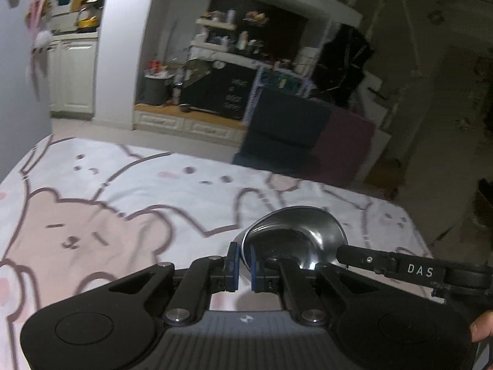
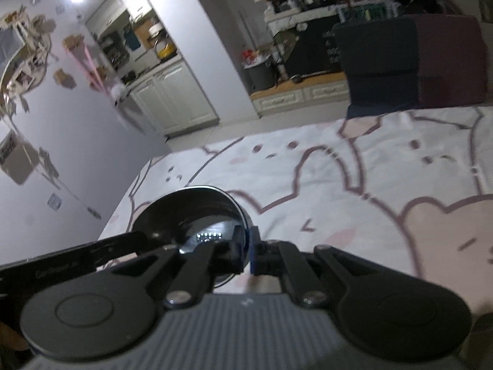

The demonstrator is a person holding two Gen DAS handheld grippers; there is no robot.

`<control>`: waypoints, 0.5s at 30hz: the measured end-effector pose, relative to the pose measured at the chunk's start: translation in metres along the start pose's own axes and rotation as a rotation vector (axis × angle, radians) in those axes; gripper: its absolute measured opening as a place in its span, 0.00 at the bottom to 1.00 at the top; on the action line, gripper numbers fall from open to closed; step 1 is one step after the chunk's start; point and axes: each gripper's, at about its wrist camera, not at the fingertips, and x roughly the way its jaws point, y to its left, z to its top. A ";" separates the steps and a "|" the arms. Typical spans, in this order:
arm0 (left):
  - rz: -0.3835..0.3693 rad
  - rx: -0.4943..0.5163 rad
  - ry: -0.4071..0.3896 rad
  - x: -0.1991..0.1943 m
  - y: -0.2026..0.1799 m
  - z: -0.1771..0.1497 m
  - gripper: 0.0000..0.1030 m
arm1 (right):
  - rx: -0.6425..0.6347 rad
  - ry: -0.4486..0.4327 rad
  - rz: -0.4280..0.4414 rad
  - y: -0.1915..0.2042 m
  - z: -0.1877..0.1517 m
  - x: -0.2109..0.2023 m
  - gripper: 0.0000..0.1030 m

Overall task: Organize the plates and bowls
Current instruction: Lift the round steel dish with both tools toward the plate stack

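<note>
Both grippers clamp one steel bowl (image 1: pixel 295 234) by opposite sides of its rim; left gripper (image 1: pixel 242 269) has its blue pads (image 1: pixel 234 266) shut on the bowl's left wall, one pad outside and one inside; right gripper (image 2: pixel 245 252) pinches the bowl's right wall the same way, fingers together with only the thin metal between them; bowl appears lifted clear of the bear-print cloth (image 1: pixel 92 215) that covers the table, tipped a little toward the cameras, no other dish visible near it; the two-sided hold is probably there so the shiny, slippery bowl stays level and does not swing on a single pinch; in the left wrist view the right gripper's finger crosses just right of the bowl, so the tools sit close and could knock each other; likely step is carrying the bowl to wherever the stack goes, target not in view; risk is the rim sliding out of the pads if one hand leads; a fingertip (image 1: pixel 480 330) shows at the frame edge, right of the bowl; cabinets (image 1: pixel 74 74) well beyond the bowl, background only.
</note>
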 end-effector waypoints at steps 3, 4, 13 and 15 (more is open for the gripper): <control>-0.045 0.023 -0.004 0.001 -0.026 -0.003 0.07 | 0.016 -0.030 -0.014 -0.020 0.002 -0.026 0.04; -0.058 0.031 -0.003 0.002 -0.034 -0.004 0.07 | 0.020 -0.043 -0.023 -0.027 0.002 -0.036 0.04; -0.189 0.102 0.024 0.015 -0.105 -0.018 0.07 | 0.071 -0.105 -0.102 -0.088 -0.007 -0.103 0.04; -0.213 0.118 0.036 0.019 -0.118 -0.022 0.07 | 0.079 -0.111 -0.119 -0.097 -0.010 -0.113 0.04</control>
